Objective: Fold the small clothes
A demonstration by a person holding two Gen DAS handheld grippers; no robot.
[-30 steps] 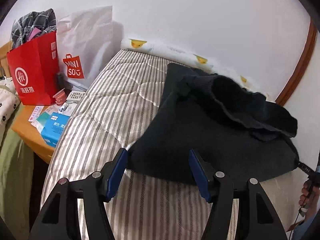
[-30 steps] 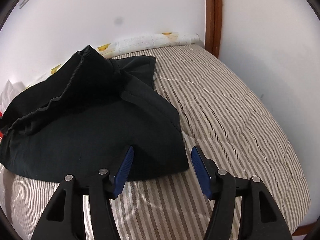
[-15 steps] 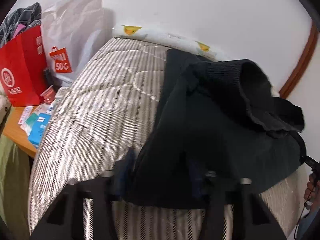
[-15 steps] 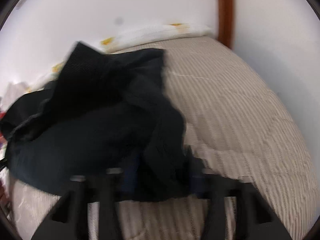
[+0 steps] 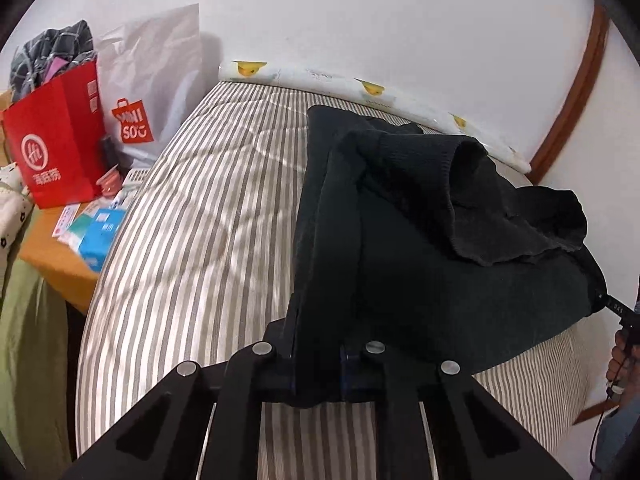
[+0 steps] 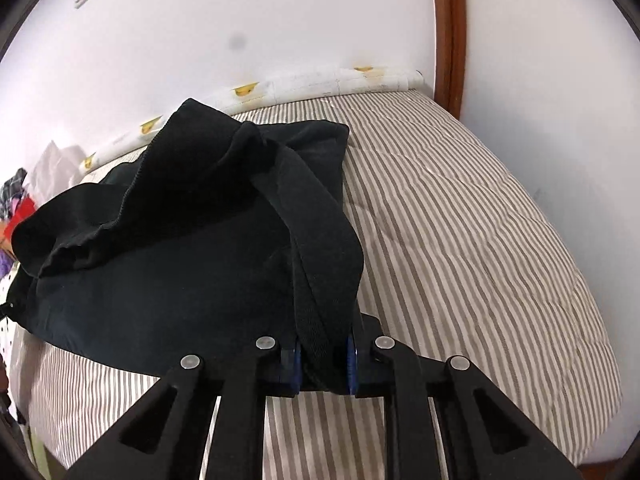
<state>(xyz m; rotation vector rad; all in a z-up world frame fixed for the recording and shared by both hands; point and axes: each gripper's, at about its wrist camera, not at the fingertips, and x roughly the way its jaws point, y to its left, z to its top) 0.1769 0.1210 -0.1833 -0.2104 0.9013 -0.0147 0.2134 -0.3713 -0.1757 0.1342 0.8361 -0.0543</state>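
Observation:
A black garment [image 5: 420,248] lies rumpled on the striped bed [image 5: 192,240]. My left gripper [image 5: 318,364] is shut on its near left corner and the cloth runs up from the jaws in a taut fold. In the right wrist view the same black garment [image 6: 180,260] fills the left half, and my right gripper [image 6: 322,360] is shut on its near right corner, with a ribbed edge pinched between the blue pads. The right gripper's tip [image 5: 618,310] shows at the garment's far edge in the left wrist view.
A red bag [image 5: 56,148] and a white Miniso bag [image 5: 152,92] stand on an orange side table [image 5: 52,256] with small boxes, left of the bed. A rolled duck-print sheet [image 6: 320,84] lies along the wall. A brown door frame [image 6: 450,28] is at the far right.
Both grippers moved forward onto the garment's near edge and closed on it. The two near corners are now lifted off the bed.

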